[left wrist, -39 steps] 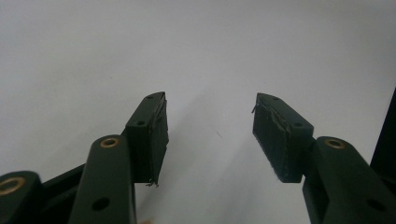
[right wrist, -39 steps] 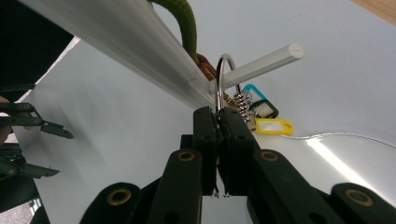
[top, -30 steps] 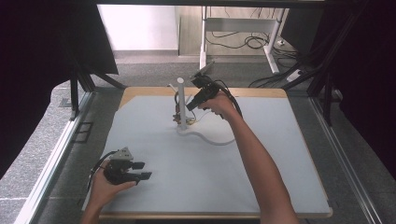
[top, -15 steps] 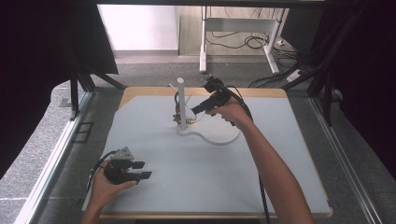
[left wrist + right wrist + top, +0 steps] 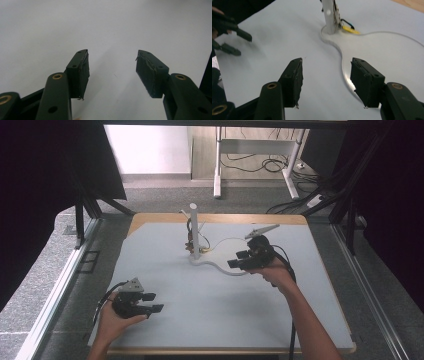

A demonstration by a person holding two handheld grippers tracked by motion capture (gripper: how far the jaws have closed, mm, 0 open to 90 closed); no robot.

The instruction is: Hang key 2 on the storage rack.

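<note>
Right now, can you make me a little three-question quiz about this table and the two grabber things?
1. True or false: the right gripper is clamped on the white post.
2. Which gripper rests near the front left corner of the table? A) left gripper B) right gripper
3. Fill in: the white post stands on a clear, curvy ____ lying flat on the table.

Key
1. False. Its jaws have just been opening and nothing is between them; it sits to the right of the post.
2. A. Its jaws are open too, over bare table.
3. Base plate, with small yellow and black clips beside the post's foot.
</note>
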